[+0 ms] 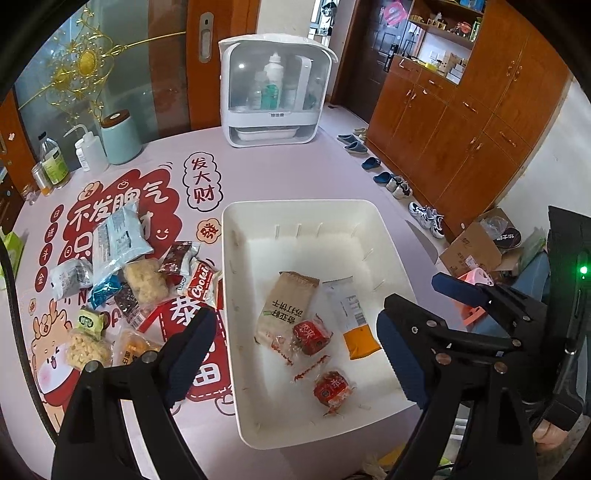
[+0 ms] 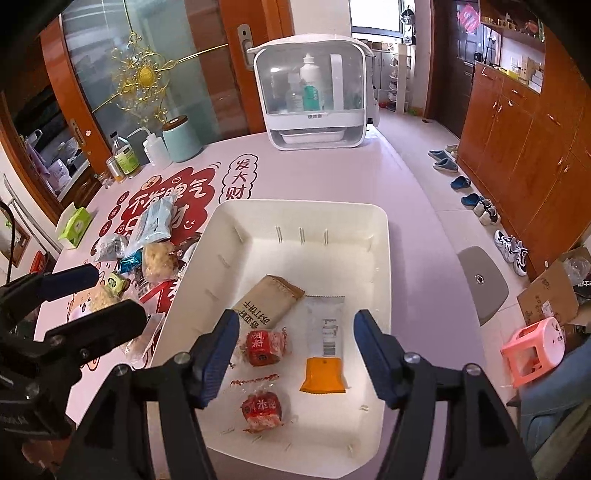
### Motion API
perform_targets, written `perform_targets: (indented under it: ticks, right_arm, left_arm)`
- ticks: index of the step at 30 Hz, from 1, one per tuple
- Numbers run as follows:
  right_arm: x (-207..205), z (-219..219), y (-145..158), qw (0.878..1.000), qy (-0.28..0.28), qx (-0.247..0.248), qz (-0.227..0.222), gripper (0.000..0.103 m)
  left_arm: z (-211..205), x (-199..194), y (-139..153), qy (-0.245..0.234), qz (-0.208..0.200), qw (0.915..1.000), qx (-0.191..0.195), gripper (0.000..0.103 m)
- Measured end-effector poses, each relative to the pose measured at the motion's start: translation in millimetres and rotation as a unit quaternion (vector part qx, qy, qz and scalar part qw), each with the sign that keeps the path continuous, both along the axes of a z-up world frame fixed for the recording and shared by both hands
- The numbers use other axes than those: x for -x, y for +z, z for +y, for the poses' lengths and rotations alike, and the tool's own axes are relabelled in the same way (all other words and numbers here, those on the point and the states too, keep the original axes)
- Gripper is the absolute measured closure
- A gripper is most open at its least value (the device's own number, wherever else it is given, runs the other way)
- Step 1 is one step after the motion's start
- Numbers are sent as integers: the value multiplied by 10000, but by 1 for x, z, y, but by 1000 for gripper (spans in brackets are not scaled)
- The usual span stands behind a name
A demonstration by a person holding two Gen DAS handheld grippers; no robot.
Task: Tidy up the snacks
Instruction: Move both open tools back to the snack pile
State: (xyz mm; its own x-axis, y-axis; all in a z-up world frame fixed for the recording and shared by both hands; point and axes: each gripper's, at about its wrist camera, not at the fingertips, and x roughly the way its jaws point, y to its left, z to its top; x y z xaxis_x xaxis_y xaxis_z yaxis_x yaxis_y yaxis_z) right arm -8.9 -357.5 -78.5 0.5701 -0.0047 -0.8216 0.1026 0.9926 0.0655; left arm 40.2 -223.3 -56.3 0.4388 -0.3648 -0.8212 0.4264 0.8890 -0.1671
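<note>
Pale pink round table (image 2: 369, 173) is taking up most of the room, with a red cartoon-print mat (image 2: 173, 195) sitting on it. At 12 o'clock a white plastic cabinet with a clear front (image 2: 312, 92) is standing on the tabletop. Orange-brown wooden cupboards (image 2: 524, 147) are running along the wall at 2 o'clock, with a row of shoes and blue slippers (image 2: 461, 182) lining up on the pale floor beside them. A frosted glass door with gold ornament (image 2: 144, 74) is showing at 10 o'clock. Daylight is coming through a window (image 2: 375, 14) at 12.
</note>
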Motion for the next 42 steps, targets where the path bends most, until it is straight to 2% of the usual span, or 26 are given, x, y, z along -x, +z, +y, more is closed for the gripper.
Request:
perform_targets:
  ticks: [13, 22, 29, 34, 42]
  right_arm:
    - [3, 17, 1, 10000, 34, 4, 53, 38]
    - [-5, 52, -4, 9998, 77, -5, 179, 38]
    - [-20, 105, -9, 9989, 308, 35, 341, 38]
    - [-34, 148, -19, 9972, 475, -126, 560, 38]
    - [-63, 206, -36, 9952, 603, 37, 776, 38]
  left_arm:
    - [26, 11, 8, 148, -145, 9996, -188, 15]
    - [69, 14, 2, 236, -51, 9990, -371, 15]
    - [140, 8, -7, 629, 97, 9971, -420, 15]
    - [194, -5, -18, 947, 252, 9940, -482, 15]
    - [279, -46, -38, 1426, 225, 9860, -831, 15]
